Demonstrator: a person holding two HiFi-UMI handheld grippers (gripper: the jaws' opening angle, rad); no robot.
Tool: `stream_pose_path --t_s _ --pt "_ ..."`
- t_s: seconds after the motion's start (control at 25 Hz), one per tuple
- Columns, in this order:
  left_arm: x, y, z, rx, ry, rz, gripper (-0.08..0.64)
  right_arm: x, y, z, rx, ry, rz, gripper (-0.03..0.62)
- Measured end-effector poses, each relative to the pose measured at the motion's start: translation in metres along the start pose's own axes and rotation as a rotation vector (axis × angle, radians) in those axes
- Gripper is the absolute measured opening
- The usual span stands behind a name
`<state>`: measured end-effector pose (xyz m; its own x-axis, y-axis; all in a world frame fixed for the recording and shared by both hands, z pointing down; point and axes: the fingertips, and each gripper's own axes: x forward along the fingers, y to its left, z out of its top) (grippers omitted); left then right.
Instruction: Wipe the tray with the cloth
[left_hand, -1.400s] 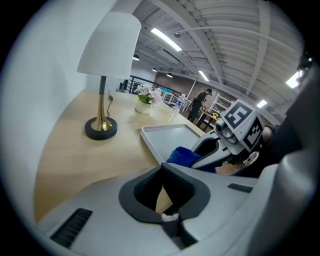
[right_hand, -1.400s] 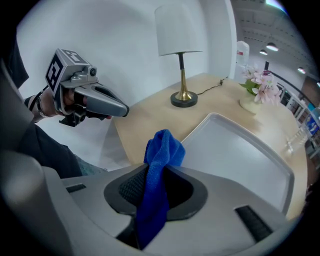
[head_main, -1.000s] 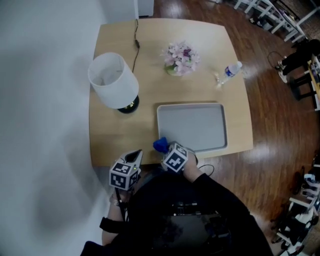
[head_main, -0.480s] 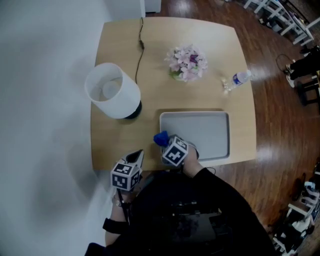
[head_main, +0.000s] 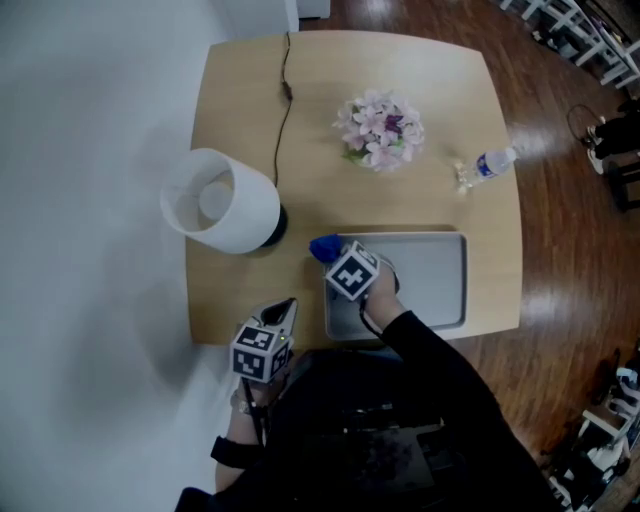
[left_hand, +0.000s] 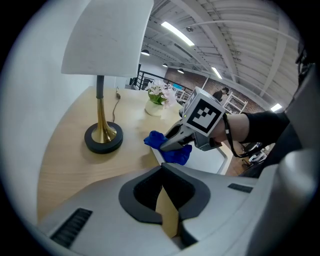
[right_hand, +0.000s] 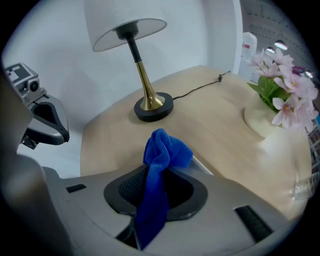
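At the tray's (head_main: 432, 285) far left corner, my right gripper (head_main: 335, 257) is clamped on the blue cloth (head_main: 322, 247) — a bunch pokes out past the tips, though whether it presses on the tray I can't quite tell. My left gripper (head_main: 285, 308) hangs over the wooden table's (head_main: 230, 300) near edge (on the white lamp's (head_main: 222, 200) side), jaws together — nothing between them.

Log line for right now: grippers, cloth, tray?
right gripper: shut on cloth | cloth: blue, at tray corner nearest lamp | left gripper: shut, empty, by near table edge
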<state>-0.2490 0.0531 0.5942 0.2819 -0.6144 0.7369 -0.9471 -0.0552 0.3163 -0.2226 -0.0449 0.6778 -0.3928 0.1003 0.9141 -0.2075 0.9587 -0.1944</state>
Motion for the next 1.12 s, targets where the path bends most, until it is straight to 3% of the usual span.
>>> stream_pose_path --t_s 0.4,0.8,1.12 --pt "-0.003 -0.015 0.008 0.039 0.013 -0.019 0.0 -0.022 0.009 0.004 0.039 -0.082 0.016 0.094" --pt "0.007 -0.038 -0.003 0.117 0.01 -0.084 0.001 -0.055 0.026 -0.055 0.191 -0.187 -0.015 0.094" --pt "-0.007 -0.041 -0.007 0.14 0.016 -0.067 0.002 -0.043 0.004 -0.027 0.247 -0.238 -0.086 0.095"
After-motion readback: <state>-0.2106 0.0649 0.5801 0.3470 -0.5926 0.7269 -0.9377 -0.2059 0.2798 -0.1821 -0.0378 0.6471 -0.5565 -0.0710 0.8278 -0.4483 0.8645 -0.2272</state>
